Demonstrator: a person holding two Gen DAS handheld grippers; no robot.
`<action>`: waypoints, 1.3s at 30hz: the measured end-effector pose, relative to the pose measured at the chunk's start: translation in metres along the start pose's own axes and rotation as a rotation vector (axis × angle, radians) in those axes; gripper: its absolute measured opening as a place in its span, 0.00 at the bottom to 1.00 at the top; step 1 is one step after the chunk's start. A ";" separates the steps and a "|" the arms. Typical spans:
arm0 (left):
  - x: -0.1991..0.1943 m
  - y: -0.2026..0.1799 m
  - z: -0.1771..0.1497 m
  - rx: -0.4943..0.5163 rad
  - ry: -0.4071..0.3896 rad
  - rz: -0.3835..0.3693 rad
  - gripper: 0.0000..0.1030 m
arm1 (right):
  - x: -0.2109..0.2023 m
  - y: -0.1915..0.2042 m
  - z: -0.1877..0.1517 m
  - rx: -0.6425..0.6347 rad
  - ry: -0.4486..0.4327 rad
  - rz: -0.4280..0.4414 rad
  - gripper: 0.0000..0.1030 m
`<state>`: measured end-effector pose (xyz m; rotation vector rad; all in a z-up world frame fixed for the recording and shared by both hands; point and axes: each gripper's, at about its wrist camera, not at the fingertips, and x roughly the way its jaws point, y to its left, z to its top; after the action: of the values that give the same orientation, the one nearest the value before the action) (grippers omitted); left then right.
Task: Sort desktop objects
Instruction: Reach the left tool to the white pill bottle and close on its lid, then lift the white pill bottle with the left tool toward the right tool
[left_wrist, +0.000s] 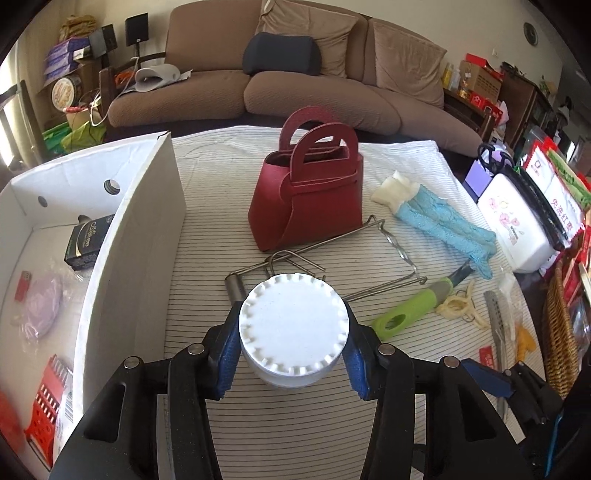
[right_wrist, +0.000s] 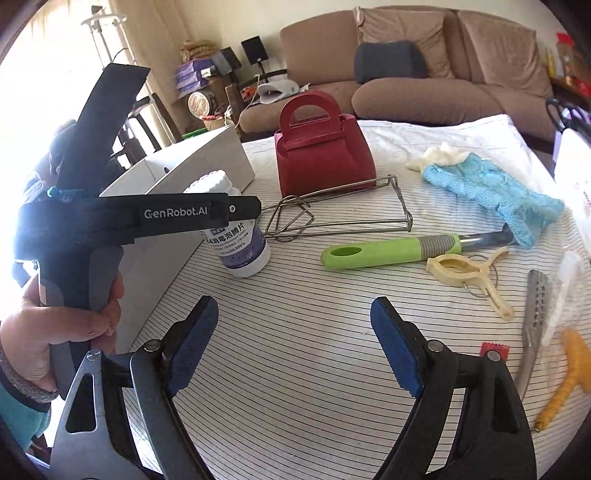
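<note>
**White-capped bottle gripped beside the sorting box**

Bottle (left_wrist: 293, 334) with a scalloped white cap stands upright on the striped tablecloth (left_wrist: 295, 424), close to the outer wall of the white cardboard box (left_wrist: 140, 236). The left gripper (left_wrist: 293, 354) pinches it — both blue pads press against the bottle's sides just under the cap. From the right wrist view the same bottle (right_wrist: 242, 251) shows a purple label with printed characters, partly hidden behind the black body of the left gripper, which a hand (right_wrist: 55, 332) holds by its grip.

The right gripper (right_wrist: 295, 347) hovers over bare cloth with its jaws spread wide and nothing between them.

Behind the bottle lies a bent wire rack (left_wrist: 332, 258), and beyond that stands a red felt handbag (left_wrist: 306, 199), upright with its two handles raised. To the right of the rack lie a green-handled tool (left_wrist: 410, 310), a cream plastic peeler (right_wrist: 469, 273) touching its metal collar, and a blue knitted glove (left_wrist: 443, 221) with a white cuff. A metal grater-like blade (right_wrist: 533, 317) and a yellow brush (right_wrist: 565, 376) lie near the cloth's right edge.

Inside the box — on the far side of the wall from the bottle — are a dark carton (left_wrist: 86, 242), a red lighter (left_wrist: 22, 284), a lilac item in clear wrap (left_wrist: 42, 306) and a red ribbed piece (left_wrist: 46, 406).
</note>
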<state>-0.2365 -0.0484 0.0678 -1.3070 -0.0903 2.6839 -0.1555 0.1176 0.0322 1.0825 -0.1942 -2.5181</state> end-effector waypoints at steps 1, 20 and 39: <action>-0.005 -0.003 0.001 0.000 0.002 -0.014 0.48 | 0.000 0.000 0.000 0.003 0.000 0.003 0.80; -0.107 0.037 -0.076 -0.666 -0.008 -0.830 0.48 | -0.102 0.023 -0.008 0.191 -0.169 0.496 0.89; -0.156 0.055 -0.133 -0.893 -0.083 -1.064 0.47 | -0.089 0.035 -0.027 0.670 -0.164 0.911 0.46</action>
<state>-0.0433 -0.1305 0.0996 -0.8355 -1.6006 1.7209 -0.0697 0.1226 0.0827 0.7188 -1.3134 -1.7009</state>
